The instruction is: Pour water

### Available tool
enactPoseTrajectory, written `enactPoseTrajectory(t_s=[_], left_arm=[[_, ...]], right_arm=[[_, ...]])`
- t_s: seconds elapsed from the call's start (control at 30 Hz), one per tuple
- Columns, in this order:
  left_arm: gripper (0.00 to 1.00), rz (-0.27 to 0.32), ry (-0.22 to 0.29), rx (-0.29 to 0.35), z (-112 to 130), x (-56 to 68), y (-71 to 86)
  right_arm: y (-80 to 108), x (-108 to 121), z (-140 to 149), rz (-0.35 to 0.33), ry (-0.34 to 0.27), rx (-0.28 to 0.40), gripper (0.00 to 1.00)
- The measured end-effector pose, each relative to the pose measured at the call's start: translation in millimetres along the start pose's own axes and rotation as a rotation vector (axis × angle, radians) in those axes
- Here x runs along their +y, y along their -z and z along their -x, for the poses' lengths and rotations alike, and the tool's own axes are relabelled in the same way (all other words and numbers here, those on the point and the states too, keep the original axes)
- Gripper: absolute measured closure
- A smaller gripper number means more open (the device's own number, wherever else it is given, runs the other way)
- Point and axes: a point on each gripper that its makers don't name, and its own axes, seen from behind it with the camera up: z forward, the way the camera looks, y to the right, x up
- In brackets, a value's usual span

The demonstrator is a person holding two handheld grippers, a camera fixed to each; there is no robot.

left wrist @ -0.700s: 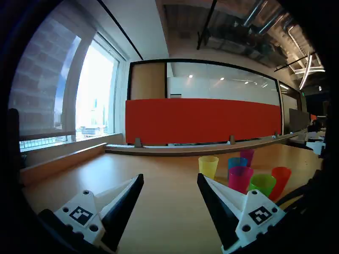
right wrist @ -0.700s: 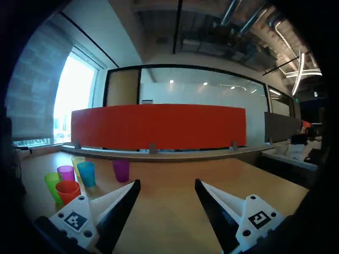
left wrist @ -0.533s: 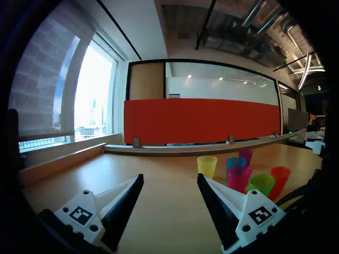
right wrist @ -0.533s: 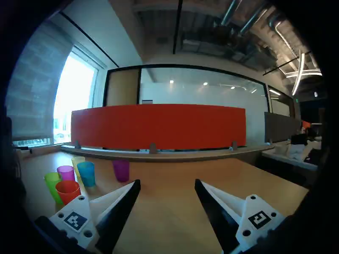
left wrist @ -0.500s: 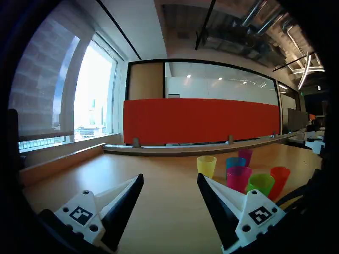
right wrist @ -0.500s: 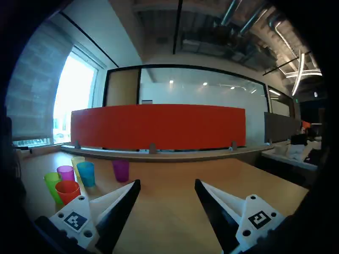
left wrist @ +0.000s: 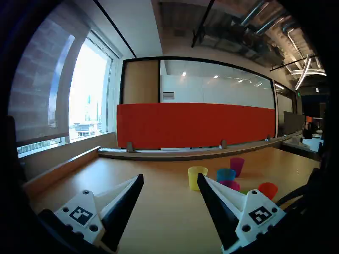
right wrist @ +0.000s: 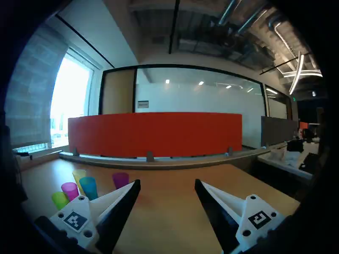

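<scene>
Hovering low over a light-brown wooden worktop with the left gripper, keeping its black-edged white fingers wide apart and gripping nothing. Showing, in the left gripper view, a cluster of small tumblers standing upright just past the finger on the right: a yellow plastic cup nearest the gap, a teal plastic cup just beside it, a purple plastic cup farther back, and a pink plastic cup and an orange plastic cup partly hiding behind that finger. Holding the right gripper over the same worktop, likewise spreading its fingers wide around nothing but air. Catching the cups again in the right gripper view, off to the left beside the finger there, with a green plastic cup sitting lowest at the edge. Leaving it impossible to tell whether any cup is holding water. Backing the scene with a long red divider panel running along the worktop's far edge and a bright window glowing at left.
</scene>
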Motion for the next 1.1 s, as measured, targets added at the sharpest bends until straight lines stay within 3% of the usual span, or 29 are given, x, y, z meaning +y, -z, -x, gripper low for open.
enactPoseTrajectory(t_s=[0.33, 0.53, 0.9, 1.1], left_arm=[[0.06, 0.055, -0.031, -0.024, -70, 15.8, 4.4], [0.06, 0.101, -0.061, -0.046, -93, 27.8, 1.0], [0.06, 0.174, -0.084, -0.099, -110, 45.8, -3.3], [0.06, 0.252, -0.097, -0.166, -94, 61.8, -1.4]], right_arm=[[2.5, -4, -67, 0.000, 0.003, -0.016, 0.01], [-0.3, -9, -89, -0.017, 0.022, -0.031, 0.01], [2.8, -29, -108, -0.097, 0.018, -0.083, 0.01], [5.5, -49, -105, -0.199, 0.071, -0.143, 0.00]])
